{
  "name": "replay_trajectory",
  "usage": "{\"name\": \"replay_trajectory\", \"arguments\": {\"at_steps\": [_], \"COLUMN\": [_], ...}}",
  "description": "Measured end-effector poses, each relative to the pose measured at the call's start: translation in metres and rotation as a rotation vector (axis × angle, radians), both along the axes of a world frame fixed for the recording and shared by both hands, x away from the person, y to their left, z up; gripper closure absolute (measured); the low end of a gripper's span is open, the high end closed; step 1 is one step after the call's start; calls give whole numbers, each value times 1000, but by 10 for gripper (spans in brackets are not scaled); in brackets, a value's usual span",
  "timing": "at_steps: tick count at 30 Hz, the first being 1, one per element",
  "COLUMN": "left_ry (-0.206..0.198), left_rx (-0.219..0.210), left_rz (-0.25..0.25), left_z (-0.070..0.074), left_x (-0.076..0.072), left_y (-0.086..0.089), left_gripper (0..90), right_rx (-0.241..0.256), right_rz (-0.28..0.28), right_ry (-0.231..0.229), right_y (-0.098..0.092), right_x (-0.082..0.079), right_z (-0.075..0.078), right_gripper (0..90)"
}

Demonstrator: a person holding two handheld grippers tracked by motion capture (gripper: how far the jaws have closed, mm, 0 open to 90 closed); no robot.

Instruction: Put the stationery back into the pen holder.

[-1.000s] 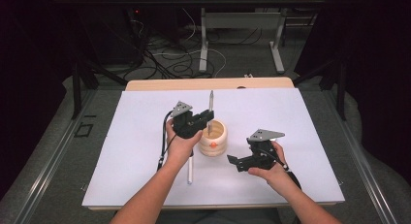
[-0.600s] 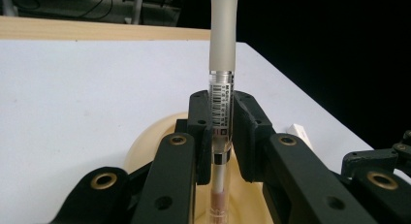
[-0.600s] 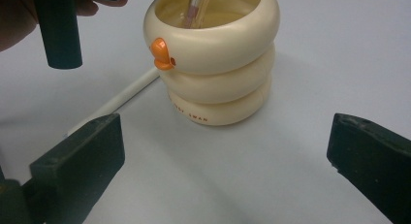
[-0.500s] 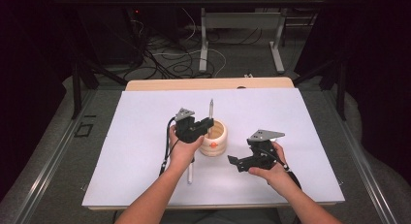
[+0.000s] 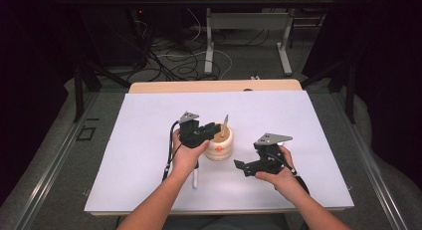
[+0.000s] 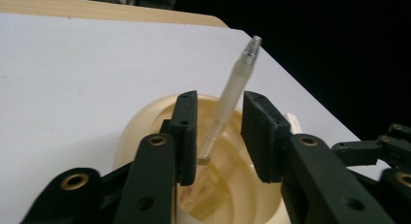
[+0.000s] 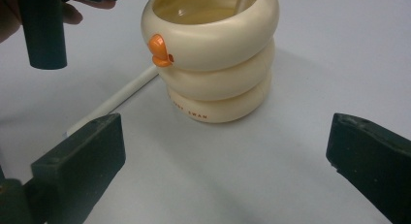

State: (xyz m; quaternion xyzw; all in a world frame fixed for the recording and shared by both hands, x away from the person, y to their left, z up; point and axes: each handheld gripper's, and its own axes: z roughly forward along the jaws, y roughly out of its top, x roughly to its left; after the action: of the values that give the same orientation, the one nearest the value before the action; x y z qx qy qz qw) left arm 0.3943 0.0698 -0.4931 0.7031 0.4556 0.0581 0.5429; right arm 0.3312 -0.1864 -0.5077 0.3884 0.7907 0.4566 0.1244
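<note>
Pen is leaning tilted inside the cream ring-stacked holder, tip down in the cup, cap end sticking up btwn the jaws of the left gripper. Jaws are standing spread w/ gaps either side of the barrel, released. Holder is sitting mid white table. White pen is lying beside its base. Right gripper is hovering nearby, jaws wide, gripping nothing.

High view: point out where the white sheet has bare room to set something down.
The white sheet is bare along its far edge and both outer sides. It is crowded mid-table around the cream pen holder, left gripper, right gripper and the white pen.
</note>
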Motion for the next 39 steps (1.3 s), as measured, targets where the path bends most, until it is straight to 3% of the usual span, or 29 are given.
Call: {"name": "replay_trajectory", "arguments": {"at_steps": [7,9,19,30,34,39], "left_ry": [-37,-41,-20,23,7,38], "left_rx": [-2,-20,-55,-29,23,22], "left_rz": [-9,-2,-4,7,3,6], "left_z": [10,13,28,39,43,44], "left_x": [-6,-8,-16,-27,-33,-39], "left_y": [6,8,20,35,39,43], "left_gripper": [529,507,354,287,285,285], "right_rx": [6,6,25,34,37,34], "right_rz": [-9,-13,-16,-27,-22,-27], "right_ry": [10,13,16,23,19,21], "right_y": [-1,-2,-4,-5,-6,-6], "right_x": [0,0,1,2,2,2], "right_z": [1,1,1,2,1,1], "right_gripper": [4,4,4,4,4,3]}}
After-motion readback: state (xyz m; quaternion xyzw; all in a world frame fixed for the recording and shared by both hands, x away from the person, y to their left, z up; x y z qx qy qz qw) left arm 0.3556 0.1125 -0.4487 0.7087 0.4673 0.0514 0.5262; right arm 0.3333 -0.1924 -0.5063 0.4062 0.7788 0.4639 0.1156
